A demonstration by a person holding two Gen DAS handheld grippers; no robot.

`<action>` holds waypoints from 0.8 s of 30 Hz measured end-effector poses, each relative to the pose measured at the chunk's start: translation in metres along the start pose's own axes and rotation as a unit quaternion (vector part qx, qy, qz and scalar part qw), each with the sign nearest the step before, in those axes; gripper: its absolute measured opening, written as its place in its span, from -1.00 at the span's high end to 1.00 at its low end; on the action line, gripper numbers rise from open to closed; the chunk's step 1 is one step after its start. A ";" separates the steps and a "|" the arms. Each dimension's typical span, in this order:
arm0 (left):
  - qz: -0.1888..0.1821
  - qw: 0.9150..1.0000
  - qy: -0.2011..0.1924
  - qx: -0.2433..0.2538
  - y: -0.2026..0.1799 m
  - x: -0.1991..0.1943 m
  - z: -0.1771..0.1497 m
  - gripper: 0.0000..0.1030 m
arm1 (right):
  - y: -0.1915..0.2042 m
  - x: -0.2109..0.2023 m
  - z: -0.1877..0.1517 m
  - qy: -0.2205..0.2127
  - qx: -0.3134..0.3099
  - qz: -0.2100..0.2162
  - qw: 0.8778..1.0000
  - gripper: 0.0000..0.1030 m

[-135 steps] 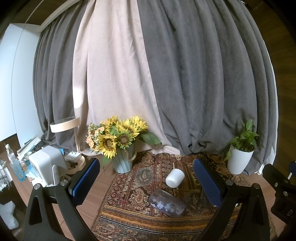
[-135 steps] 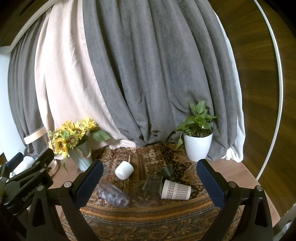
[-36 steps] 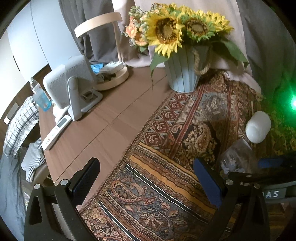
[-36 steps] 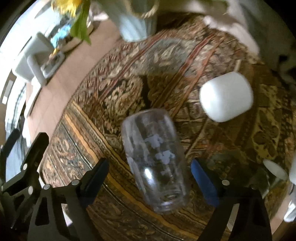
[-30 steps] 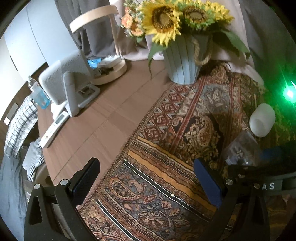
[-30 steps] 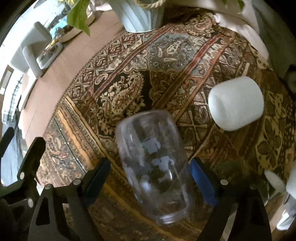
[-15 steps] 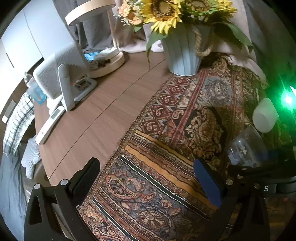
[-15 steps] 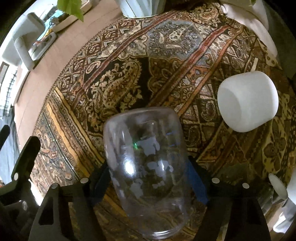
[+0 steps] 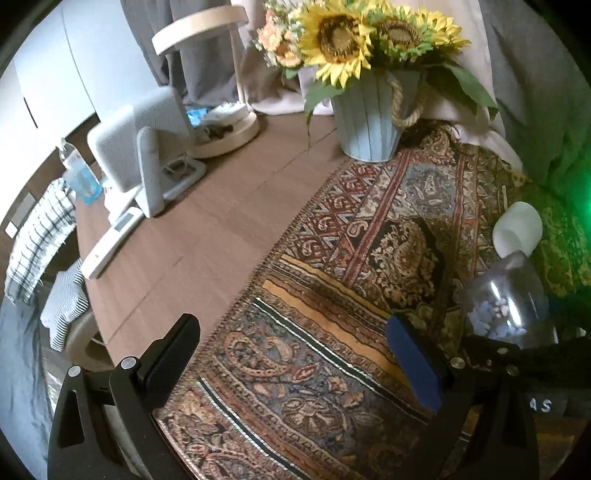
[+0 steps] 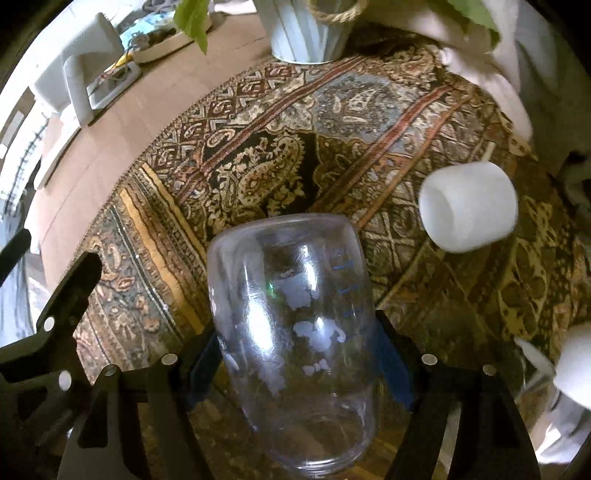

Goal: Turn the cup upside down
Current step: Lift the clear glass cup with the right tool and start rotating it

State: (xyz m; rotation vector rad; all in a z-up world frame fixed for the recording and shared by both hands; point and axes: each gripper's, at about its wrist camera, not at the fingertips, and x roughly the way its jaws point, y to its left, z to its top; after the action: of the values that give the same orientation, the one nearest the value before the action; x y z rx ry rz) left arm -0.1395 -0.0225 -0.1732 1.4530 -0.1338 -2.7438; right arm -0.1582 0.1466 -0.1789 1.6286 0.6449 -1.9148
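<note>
Gripping the clear glass cup (image 10: 295, 332) between its blue pads, the right gripper (image 10: 301, 354) holds it over the patterned rug (image 10: 258, 177), apparently lifted; next comes setting it mouth-down. The left gripper (image 9: 295, 354) hangs wide open, empty.

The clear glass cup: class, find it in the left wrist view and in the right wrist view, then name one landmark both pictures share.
Left wrist view: the clear glass cup sits at the far right edge, just below the white cup.
Right wrist view: it fills the lower centre, between the right tool's blue pads.
Shared landmark: the pale blue ribbed vase, at the top of both views.
</note>
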 end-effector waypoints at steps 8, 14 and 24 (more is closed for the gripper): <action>-0.025 1.000 -0.015 0.008 0.006 -0.020 -0.010 -0.99 | 0.014 -0.005 -0.040 -0.002 0.062 0.006 0.998 -0.46; -0.042 0.999 -0.010 0.019 0.010 -0.019 -0.012 -0.99 | -0.003 0.001 -0.078 0.007 0.187 0.035 0.982 -0.46; -0.074 0.994 -0.011 0.082 0.015 -0.013 -0.014 -1.00 | -0.001 0.014 -0.135 0.010 0.350 0.046 0.936 -0.46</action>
State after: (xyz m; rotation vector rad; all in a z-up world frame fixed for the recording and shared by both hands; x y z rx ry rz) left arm -0.1206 -0.0369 -0.1692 1.5300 -0.2683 -2.9306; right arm -0.0617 0.2356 -0.2138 2.0381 -0.1495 -2.1933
